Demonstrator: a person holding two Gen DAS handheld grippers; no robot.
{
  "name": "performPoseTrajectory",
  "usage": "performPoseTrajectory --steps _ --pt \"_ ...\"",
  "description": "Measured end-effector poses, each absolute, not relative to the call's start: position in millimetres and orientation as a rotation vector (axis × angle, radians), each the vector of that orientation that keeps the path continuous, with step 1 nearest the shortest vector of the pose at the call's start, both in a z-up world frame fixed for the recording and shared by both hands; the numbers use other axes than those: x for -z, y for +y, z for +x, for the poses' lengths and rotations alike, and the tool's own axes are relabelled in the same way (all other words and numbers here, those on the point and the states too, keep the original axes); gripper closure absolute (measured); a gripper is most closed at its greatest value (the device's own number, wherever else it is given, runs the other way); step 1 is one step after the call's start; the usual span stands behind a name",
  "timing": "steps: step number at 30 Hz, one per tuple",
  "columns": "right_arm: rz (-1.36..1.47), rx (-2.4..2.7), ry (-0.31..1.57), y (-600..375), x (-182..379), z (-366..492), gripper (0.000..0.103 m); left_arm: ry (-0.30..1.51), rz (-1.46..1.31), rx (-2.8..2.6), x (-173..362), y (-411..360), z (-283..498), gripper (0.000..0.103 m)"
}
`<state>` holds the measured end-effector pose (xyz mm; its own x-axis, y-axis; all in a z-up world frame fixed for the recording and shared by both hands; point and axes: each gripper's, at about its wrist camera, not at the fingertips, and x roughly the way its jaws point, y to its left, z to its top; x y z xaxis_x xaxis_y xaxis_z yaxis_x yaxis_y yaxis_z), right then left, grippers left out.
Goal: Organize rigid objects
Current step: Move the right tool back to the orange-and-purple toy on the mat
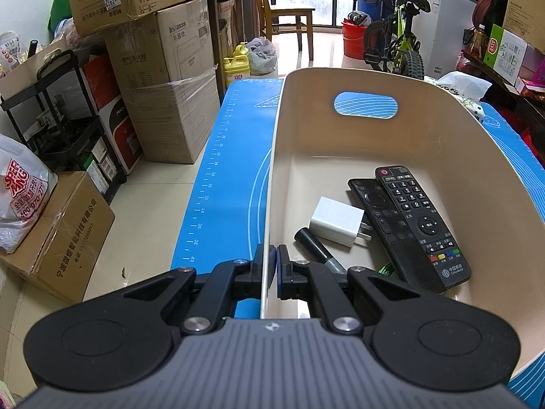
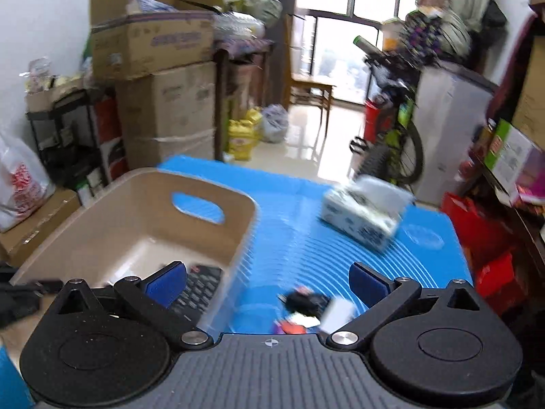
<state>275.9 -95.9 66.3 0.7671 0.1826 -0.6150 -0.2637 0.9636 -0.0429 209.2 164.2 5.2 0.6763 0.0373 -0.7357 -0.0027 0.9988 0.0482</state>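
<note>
A beige bin [image 1: 442,143] stands on the blue mat [image 1: 231,170]. My left gripper [image 1: 272,266] is shut on the bin's left wall, one finger outside and one inside. In the bin lie two black remotes [image 1: 419,225], a white charger [image 1: 335,221] and a black marker [image 1: 316,248]. In the blurred right wrist view, my right gripper [image 2: 269,279] is open and empty, low over the mat [image 2: 306,238] just right of the bin [image 2: 136,211]. A small dark object and a white item [image 2: 310,306] lie on the mat between its fingers, too blurred to name.
A tissue box [image 2: 364,211] sits on the mat at the far right. Stacked cardboard boxes [image 1: 163,78] and a black shelf [image 1: 64,119] stand on the floor to the left. A child's bicycle [image 1: 395,44] and a wooden chair [image 1: 289,17] are beyond the table.
</note>
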Motion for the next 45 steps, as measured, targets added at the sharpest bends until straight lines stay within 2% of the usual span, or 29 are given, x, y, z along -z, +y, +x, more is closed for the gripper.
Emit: performPoseTrajectory --steps 10,18,28,38,42,44,45 --pt "-0.086 -0.151 0.731 -137 11 278 0.002 0.828 0.045 -0.022 -5 164 209 0.097" --pt "0.013 -0.149 0.762 -148 51 289 0.002 0.828 0.044 -0.022 -5 164 209 0.096" --pt "0.037 -0.149 0.798 -135 82 294 0.002 0.828 0.045 -0.023 -5 163 209 0.096" --pt "-0.003 -0.131 0.771 -121 87 298 0.003 0.828 0.045 -0.023 -5 163 209 0.096" --pt "-0.020 -0.130 0.753 -118 87 296 0.013 0.828 0.045 -0.023 -5 163 209 0.096" --pt "-0.025 -0.133 0.745 -117 85 295 0.023 0.828 0.046 -0.023 -5 163 209 0.096" --pt "-0.026 -0.137 0.740 -117 84 294 0.032 0.828 0.046 -0.023 -5 163 209 0.096"
